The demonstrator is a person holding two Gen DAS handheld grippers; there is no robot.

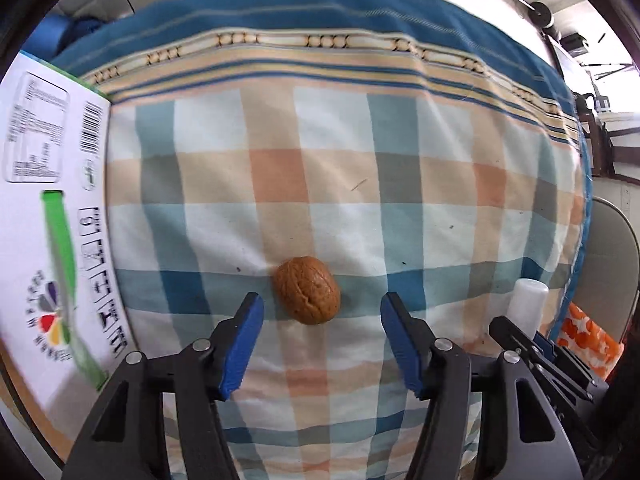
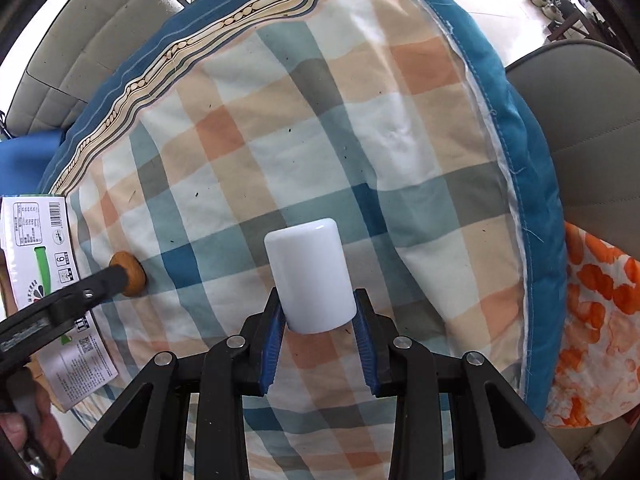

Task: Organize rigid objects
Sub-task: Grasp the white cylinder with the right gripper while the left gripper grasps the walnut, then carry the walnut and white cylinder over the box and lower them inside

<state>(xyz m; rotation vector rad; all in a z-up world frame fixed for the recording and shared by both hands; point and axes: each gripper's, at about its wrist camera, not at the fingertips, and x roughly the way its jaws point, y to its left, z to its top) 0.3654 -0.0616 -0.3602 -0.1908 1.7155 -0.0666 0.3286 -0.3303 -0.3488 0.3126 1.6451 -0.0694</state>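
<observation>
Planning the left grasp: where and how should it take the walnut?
Grip the walnut across its short axis, coming straight ahead from the near side. It lies loose on the checked cloth, long axis tilted, centred before the open left gripper. Its rounded, ridged shell could slip, so close around the widest middle.

Brown walnut (image 1: 307,290) with darker creases, on a checked cloth (image 1: 400,184) of pale blue, deep blue, grey-green, peach, orange and white squares. Border of that cloth: cream and peach stripes, thin blue lines, a chain-like band of cream ovals outlined in dark, then a broad teal-blue edge. Plain glossy white cylinder (image 2: 312,276). White box (image 1: 44,208) with black barcode and small black print, a bright green stripe, a fan-shaped logo in red, yellow, purple and blue. Black left gripper (image 1: 322,314) and black right gripper (image 2: 319,312), both with ribbed blue pads (image 2: 273,344). Orange-and-white blotched fabric (image 2: 596,320). Beige-grey chair (image 2: 588,120)
</observation>
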